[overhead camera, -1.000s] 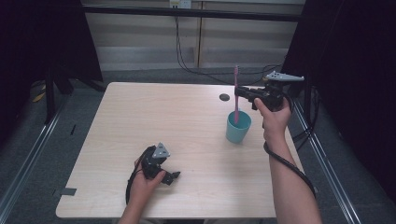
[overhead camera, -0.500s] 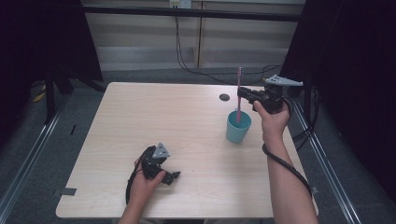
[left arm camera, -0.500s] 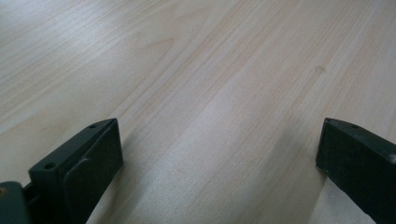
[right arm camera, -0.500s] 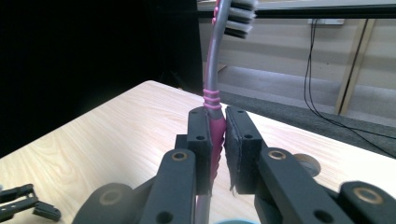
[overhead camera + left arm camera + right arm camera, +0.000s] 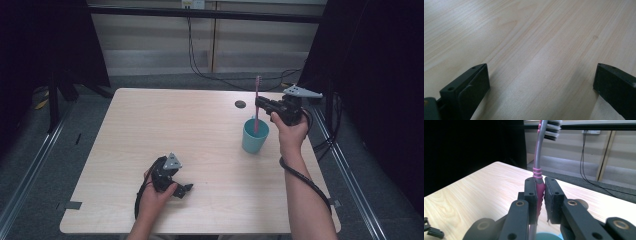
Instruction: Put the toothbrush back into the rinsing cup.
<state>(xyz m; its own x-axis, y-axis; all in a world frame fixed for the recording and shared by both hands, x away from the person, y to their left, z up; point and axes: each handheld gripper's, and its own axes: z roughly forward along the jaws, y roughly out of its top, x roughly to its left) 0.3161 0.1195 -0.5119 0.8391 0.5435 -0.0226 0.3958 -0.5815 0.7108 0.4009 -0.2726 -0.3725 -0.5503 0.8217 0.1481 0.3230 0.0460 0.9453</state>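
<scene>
- Pink plastic was what my right gripper (image 5: 539,195) had clamped between its jaws: the toothbrush (image 5: 538,173) was held by the ribbed part of its handle, upright, bristle head up.
- Over the last second I had carried that gripper a little further from me and slightly up; in the high view the toothbrush (image 5: 257,102) rose with it, and its lower end, deep in the cup a second before, sat higher but still inside the rim.
- I judged that this meant the brush was being drawn out of the cup, not yet clear of it, so the lift was only partly done.
- The teal cup (image 5: 255,136) stood just below and in front of the right gripper (image 5: 261,104), on the right half of the table (image 5: 165,125); from the right gripper view its rim (image 5: 547,236) showed directly under the jaws.
- My left gripper (image 5: 184,190) had not moved: it rested on the near left of the table, well apart from the cup.
- Its jaws stood wide apart with nothing but bare wood (image 5: 536,50) between them.
- A small dark round mark (image 5: 240,104) lay on the tabletop beyond the cup.
</scene>
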